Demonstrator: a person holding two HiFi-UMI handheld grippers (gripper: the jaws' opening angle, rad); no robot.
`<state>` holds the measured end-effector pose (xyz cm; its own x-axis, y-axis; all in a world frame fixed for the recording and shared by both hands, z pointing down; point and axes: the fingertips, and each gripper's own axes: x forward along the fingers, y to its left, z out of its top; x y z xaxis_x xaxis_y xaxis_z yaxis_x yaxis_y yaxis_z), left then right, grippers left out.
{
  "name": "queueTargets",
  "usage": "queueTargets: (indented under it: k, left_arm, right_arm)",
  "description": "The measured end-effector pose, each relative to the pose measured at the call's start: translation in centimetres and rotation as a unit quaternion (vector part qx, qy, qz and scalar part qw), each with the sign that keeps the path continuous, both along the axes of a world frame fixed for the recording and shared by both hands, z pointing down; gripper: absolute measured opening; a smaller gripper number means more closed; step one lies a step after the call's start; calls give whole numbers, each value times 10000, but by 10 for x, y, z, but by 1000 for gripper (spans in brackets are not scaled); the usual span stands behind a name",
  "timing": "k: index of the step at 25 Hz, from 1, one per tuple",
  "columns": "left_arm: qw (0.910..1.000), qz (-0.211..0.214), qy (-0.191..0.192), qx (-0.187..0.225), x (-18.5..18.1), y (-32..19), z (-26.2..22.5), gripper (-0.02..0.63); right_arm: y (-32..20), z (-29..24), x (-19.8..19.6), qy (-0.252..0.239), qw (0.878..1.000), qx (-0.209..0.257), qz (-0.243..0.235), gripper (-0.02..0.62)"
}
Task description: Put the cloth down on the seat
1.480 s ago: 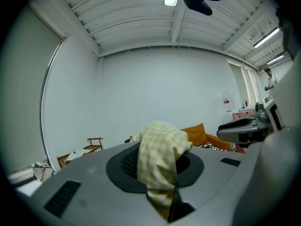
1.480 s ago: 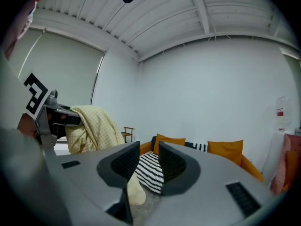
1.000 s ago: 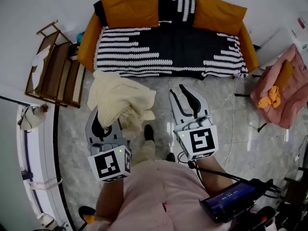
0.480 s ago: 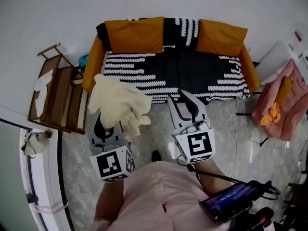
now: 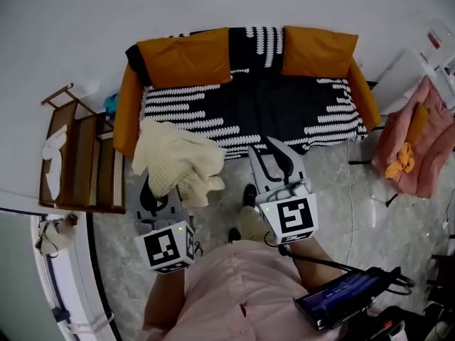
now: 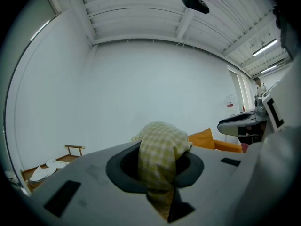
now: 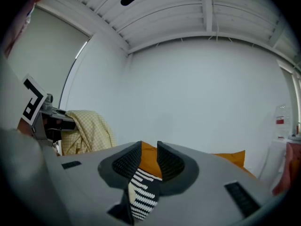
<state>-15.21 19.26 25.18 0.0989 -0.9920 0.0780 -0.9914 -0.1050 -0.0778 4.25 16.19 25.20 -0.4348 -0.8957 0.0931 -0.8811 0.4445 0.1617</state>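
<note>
A pale yellow checked cloth (image 5: pixel 176 158) hangs bunched from my left gripper (image 5: pixel 158 183), whose jaws are shut on it; the left gripper view shows the cloth (image 6: pixel 160 149) pinched between them. It hangs over the floor just in front of the sofa's left front corner. The sofa seat (image 5: pixel 277 105) is black with white stripes, with orange cushions (image 5: pixel 186 55) behind it. My right gripper (image 5: pixel 274 158) is open and empty, its tips near the seat's front edge, and in its own view the right gripper (image 7: pixel 149 161) frames the striped seat (image 7: pixel 141 194).
A wooden rack (image 5: pixel 78 162) with white items stands left of the sofa. A pink chair (image 5: pixel 419 148) holding an orange cloth sits at the right. Grey marble floor (image 5: pixel 370 212) lies in front of the sofa. A cable runs down the floor at the right.
The sofa has shifted slightly in the view as the person moved. Both grippers stay in front of the seat's edge, the cloth still held in the left one.
</note>
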Motion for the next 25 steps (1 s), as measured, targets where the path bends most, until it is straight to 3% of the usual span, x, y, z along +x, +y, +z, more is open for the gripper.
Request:
queueTargets:
  k: [13,25]
  left_arm:
    - [9993,-192,-200,-258,9,-133,18,86]
    - [9987,-435,-246,-91,27,-251,-5,86]
  right_arm:
    - [-134,35,13,-158,9987,-465,-97,101]
    - [-266,10,34,-313,9987,-250,-312,100]
